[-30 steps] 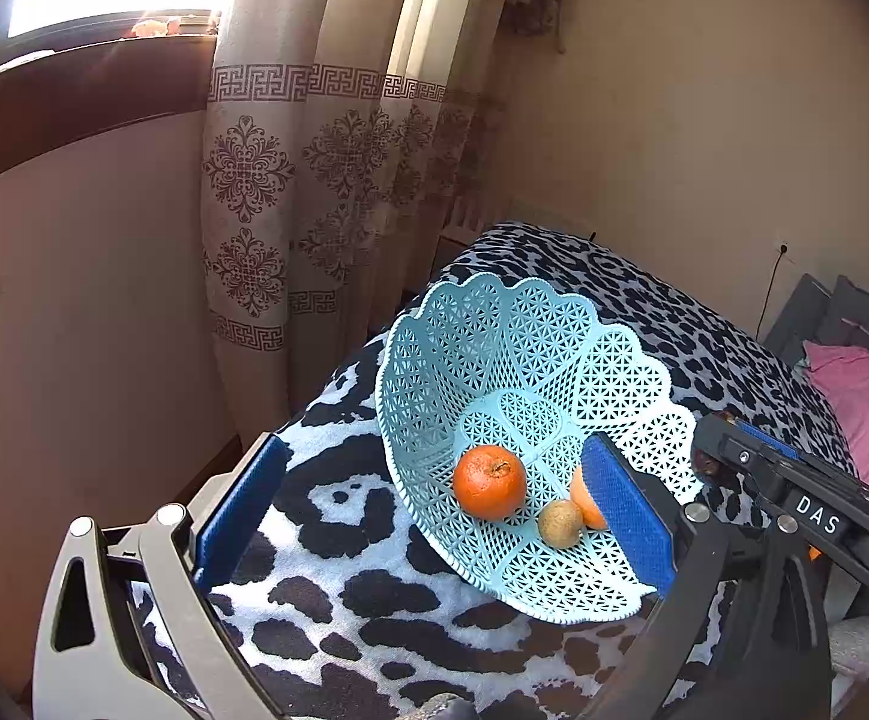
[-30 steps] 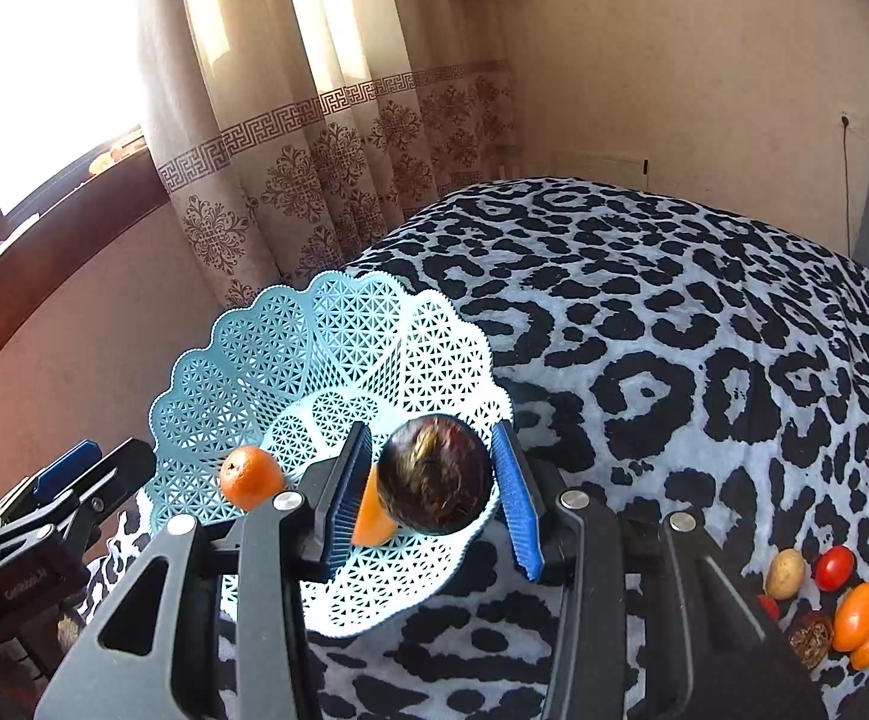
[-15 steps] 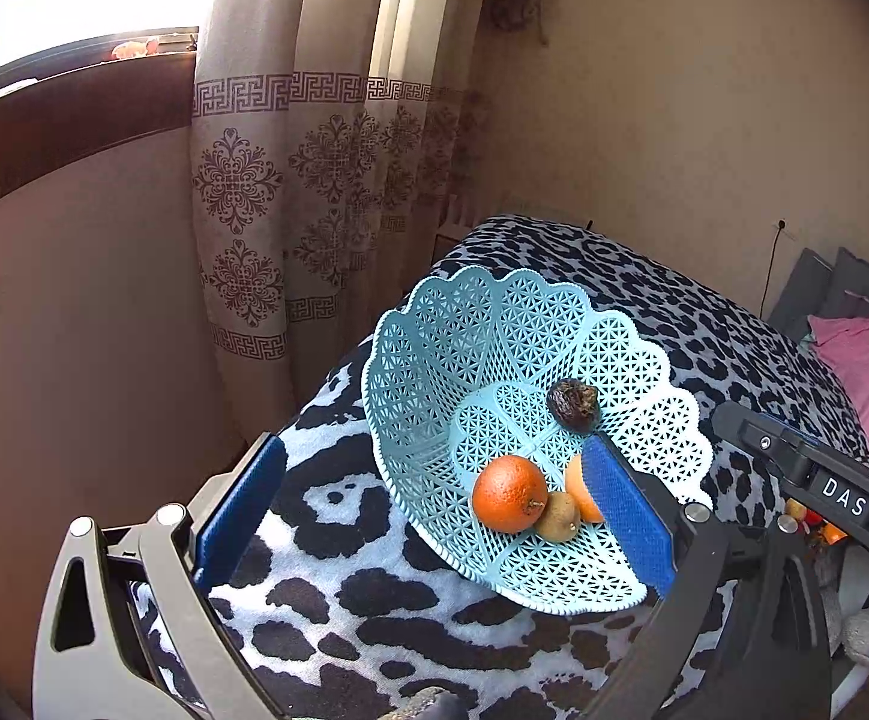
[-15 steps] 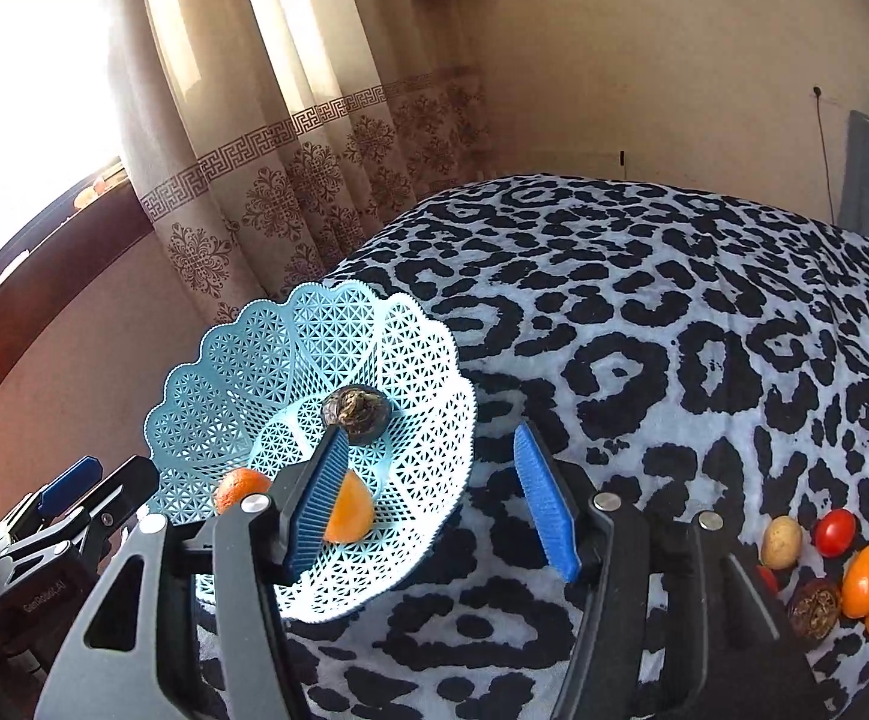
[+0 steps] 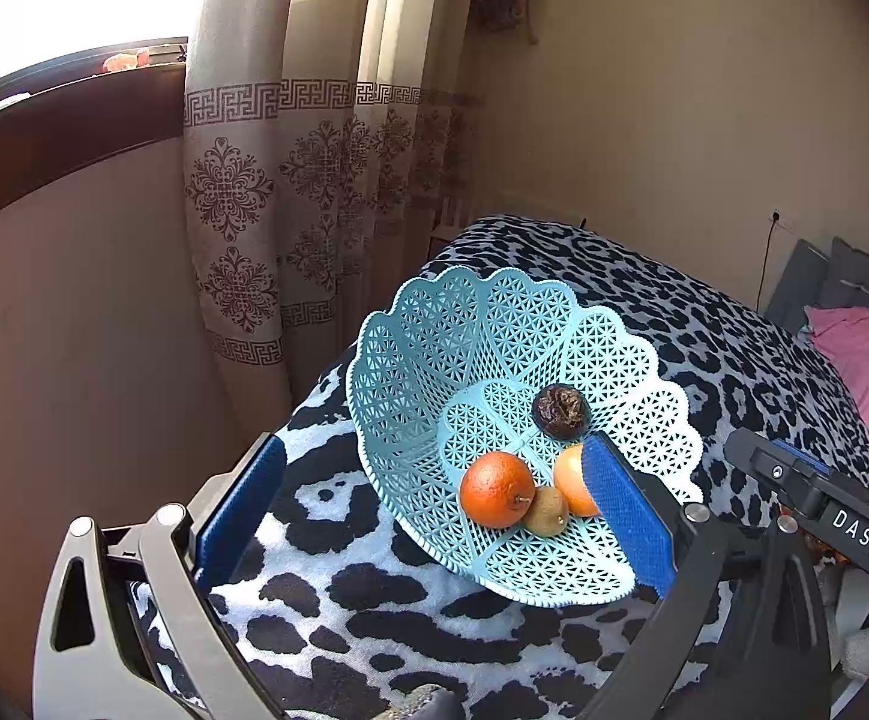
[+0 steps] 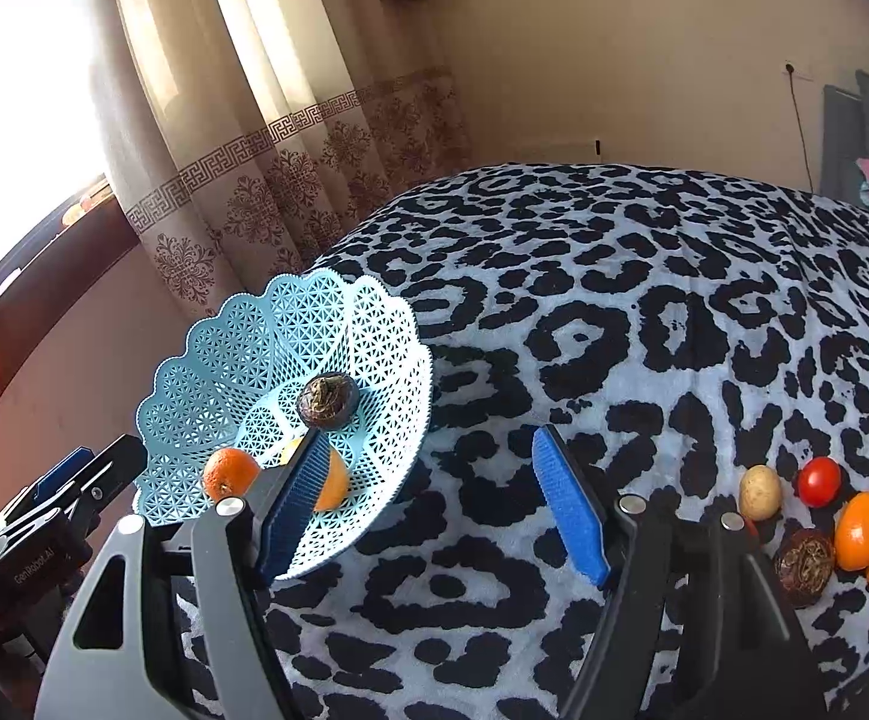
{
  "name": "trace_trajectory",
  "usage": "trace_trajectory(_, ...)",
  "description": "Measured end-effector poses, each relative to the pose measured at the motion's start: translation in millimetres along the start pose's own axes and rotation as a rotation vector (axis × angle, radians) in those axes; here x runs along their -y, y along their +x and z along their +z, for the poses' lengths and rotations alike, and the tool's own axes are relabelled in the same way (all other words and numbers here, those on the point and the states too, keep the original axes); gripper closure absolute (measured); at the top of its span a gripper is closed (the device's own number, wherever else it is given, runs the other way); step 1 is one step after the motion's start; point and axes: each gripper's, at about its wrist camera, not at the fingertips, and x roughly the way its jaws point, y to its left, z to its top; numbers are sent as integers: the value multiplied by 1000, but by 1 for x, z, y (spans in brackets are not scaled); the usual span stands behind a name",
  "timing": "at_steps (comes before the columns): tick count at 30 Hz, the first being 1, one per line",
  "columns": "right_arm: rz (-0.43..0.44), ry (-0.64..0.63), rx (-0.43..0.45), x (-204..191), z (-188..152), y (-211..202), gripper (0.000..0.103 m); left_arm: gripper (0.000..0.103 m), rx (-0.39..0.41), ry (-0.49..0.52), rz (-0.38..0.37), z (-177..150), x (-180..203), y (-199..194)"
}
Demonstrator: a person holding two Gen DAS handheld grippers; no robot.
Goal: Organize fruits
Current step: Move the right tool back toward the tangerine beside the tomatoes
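Right gripper (image 6: pixel 434 504) spread wide and empty above the leopard-print bed (image 6: pixel 644 312), blue basket (image 6: pixel 212 360) just beyond its left finger. Left gripper (image 5: pixel 428 516) likewise open, basket tilted between its fingers, right pad overlapping the rim. Inside the basket: dark wrinkled fruit (image 5: pixel 560 411) near the centre, orange (image 5: pixel 496 497), small brown kiwi (image 5: pixel 545 510) and a second orange fruit (image 5: pixel 572 477) lower down, touching. More fruits (image 6: pixel 818 516) clustered on the bed to the right, well apart from the basket.
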Motion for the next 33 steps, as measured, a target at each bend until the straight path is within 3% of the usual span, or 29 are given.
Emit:
trace_trajectory(15, -57, 43, 5, 37, -14, -20, 32, 3, -7, 52, -18, -4, 12, 1)
trace_trajectory(33, -171, 134, 23, 115, -41, -64, 28, 3, -34, 101, -55, -13, 32, 2)
